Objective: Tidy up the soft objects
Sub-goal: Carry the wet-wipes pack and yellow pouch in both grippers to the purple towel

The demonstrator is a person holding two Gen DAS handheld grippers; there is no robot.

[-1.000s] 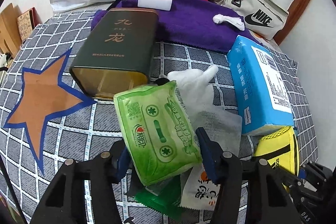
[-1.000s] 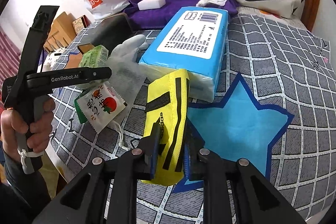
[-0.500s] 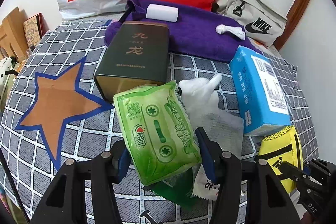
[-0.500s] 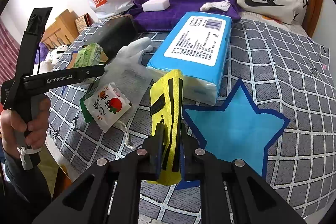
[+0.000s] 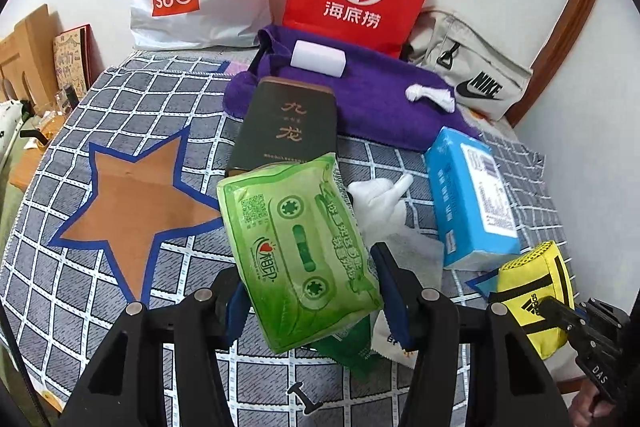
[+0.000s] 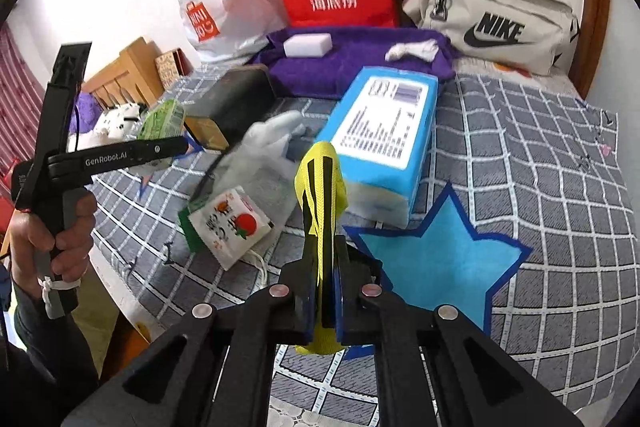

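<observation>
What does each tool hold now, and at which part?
Left tool: green tissue pack, lower sides. Right tool: yellow black-striped pouch, lower end.

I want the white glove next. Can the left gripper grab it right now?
Probably not yet. The left gripper is shut on the green tissue pack, which also covers part of the white glove.
</observation>
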